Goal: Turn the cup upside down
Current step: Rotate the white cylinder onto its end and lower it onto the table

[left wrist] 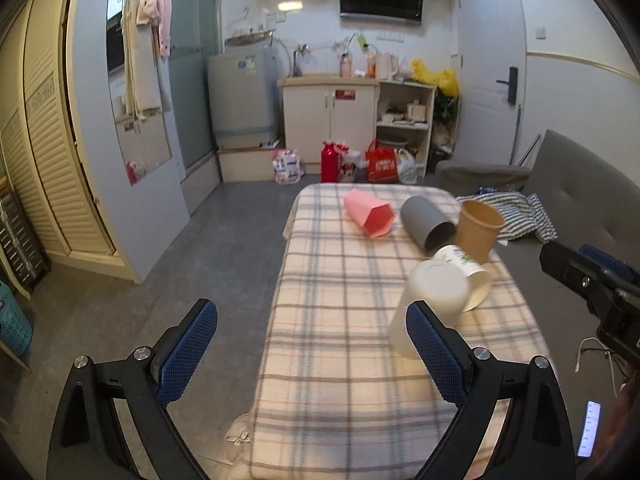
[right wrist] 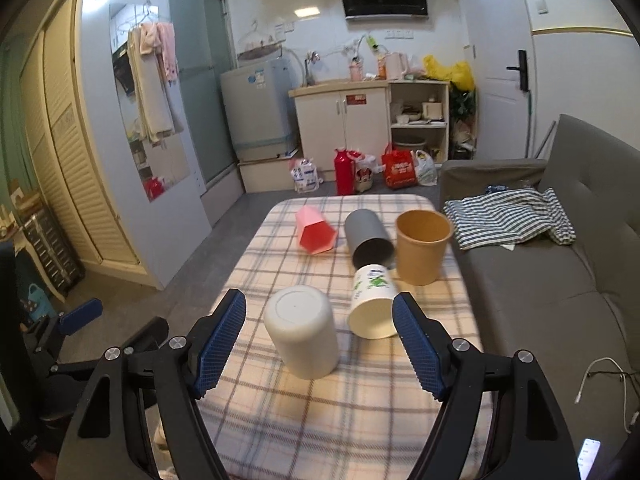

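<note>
Several cups sit on a plaid-covered table [right wrist: 320,420]. A plain white cup [right wrist: 302,330] stands upside down, just ahead of my open right gripper [right wrist: 318,336], between its fingers' line but apart from the pads. In the left wrist view this white cup [left wrist: 430,300] is beside the right fingertip of my open, empty left gripper [left wrist: 312,344]. A white printed paper cup [right wrist: 372,304] lies on its side. A grey cup [right wrist: 368,236] and a pink hexagonal cup [right wrist: 314,230] also lie on their sides. A brown paper cup [right wrist: 422,246] stands upright.
A grey sofa [right wrist: 552,300] with a striped cloth [right wrist: 508,212] borders the table's right side. A phone [right wrist: 588,456] and a white cable [right wrist: 600,376] lie on the sofa. Open floor lies left of the table. Cabinets and bags stand at the far wall.
</note>
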Available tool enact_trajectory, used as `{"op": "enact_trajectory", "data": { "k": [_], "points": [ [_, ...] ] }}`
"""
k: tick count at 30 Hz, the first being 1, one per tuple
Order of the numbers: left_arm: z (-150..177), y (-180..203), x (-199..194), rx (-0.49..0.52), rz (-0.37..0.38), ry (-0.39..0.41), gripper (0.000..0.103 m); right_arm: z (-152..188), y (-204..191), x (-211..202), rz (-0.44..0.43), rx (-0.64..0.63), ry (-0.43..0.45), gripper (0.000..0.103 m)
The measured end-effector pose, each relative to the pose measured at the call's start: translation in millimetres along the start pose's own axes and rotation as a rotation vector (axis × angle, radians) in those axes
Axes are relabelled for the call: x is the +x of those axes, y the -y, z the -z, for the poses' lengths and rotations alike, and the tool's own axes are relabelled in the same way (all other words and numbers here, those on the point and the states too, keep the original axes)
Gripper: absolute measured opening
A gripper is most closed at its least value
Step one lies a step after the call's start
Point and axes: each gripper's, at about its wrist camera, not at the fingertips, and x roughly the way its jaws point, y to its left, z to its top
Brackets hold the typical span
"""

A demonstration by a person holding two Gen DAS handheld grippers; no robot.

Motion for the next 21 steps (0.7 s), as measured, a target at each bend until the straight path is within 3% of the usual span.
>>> {"op": "enact_trajectory", "data": {
  "k": [5, 12, 21],
  "points": [
    [12.6, 16.6, -13.0, 0.021, 0.019, 0.018, 0.098, 20.5, 17.1, -19.0, 0.046, 0.014, -0.006, 0.076],
    [47.0, 31.3, -18.5, 0.051, 0.013, 0.05, 0.098, 62.2, 35.9, -12.1, 0.096, 0.042, -0.089, 0.076],
    [72.7, 34.8, -16.7, 0.074, 0.02, 0.038, 0.098, 87.6, 35.9, -1.4, 0.13, 0.012, -0.143, 0.099]
  ]
}}
